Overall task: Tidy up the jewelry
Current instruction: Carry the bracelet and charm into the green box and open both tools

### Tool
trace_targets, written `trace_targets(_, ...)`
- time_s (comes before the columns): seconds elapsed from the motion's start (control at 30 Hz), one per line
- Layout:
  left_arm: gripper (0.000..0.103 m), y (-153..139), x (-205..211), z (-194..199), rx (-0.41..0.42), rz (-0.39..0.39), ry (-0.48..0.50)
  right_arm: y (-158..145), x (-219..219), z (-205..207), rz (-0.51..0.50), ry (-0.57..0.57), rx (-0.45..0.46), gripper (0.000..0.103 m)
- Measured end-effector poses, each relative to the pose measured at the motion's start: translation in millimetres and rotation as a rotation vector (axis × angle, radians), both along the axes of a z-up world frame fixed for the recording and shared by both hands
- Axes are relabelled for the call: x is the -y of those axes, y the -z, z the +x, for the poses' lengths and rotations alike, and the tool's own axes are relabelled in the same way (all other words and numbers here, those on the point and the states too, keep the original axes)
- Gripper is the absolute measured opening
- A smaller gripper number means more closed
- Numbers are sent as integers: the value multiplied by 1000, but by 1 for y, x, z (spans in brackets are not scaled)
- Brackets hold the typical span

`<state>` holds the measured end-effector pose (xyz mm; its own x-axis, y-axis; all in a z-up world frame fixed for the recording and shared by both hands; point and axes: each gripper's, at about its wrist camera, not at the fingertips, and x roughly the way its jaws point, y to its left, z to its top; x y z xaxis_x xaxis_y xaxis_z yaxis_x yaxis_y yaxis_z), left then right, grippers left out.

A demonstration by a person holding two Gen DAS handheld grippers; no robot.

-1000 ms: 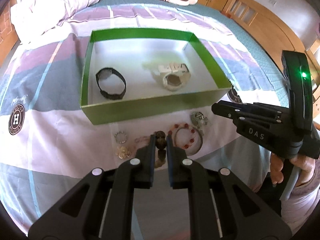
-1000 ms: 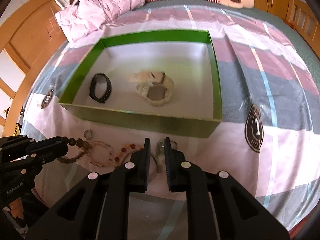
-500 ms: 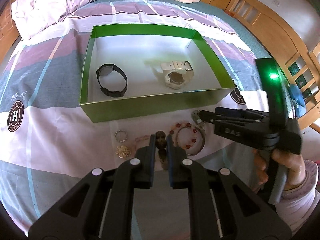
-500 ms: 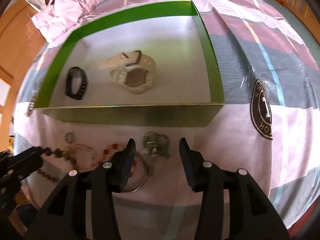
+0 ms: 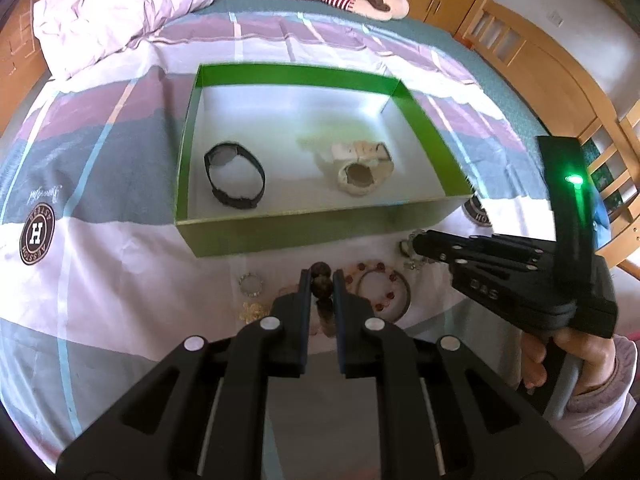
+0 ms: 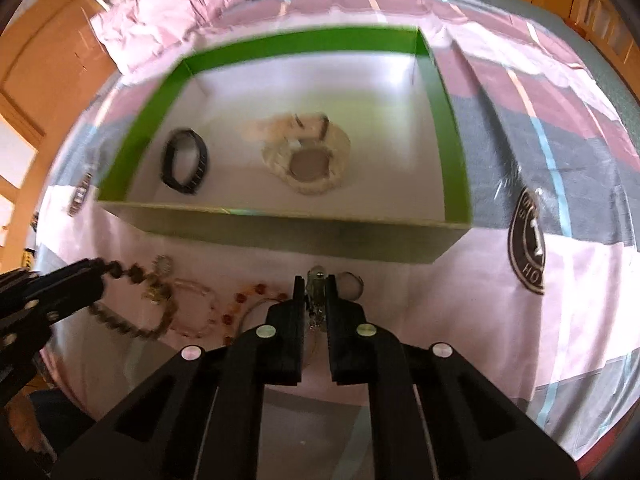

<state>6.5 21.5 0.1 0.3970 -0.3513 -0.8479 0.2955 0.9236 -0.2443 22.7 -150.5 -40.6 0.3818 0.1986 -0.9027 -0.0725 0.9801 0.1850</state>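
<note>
Jewelry lying in loose row on bed point(image 5: 120, 280) in front of green box point(image 5: 304, 232); black watch point(image 5: 234, 180) and cream watch point(image 5: 360, 168) already sitting inside.

Left claw point(image 5: 322, 284) pinching dark bead bracelet point(image 5: 321, 276). Right claw point(image 6: 316, 292) pressing together on small silver piece point(image 6: 317, 280) near box front wall.

Step in hand: picking up, both at once.

Next move, likely: lifting both clear of neighbouring red bead bracelet point(image 5: 382, 288), carrying over wall, releasing apart from watches.
</note>
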Motion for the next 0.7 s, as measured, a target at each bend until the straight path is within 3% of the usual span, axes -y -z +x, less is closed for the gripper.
trace_targets(0.1, 11, -9, -1, -1, 42, -5, -7, -21, 2, -4, 36, -9, 54, 10)
trace_targets(0.23, 11, -33, -2, -7, 185, 3, -39, -46, 4, -7, 83, -5, 155, 10)
trace_targets(0.33, 11, -46, -3, -9, 245, -36, -43, -62, 7, -11, 92, 20, 250, 10)
trace_targets(0.53, 11, -50, -5, 10, 269, -7, -92, -72, 12, -3, 105, 73, 332, 10)
trace_targets(0.7, 11, -46, -5, 27, 256, 2, -125, -68, 15, 11, 75, 112, 328, 10)
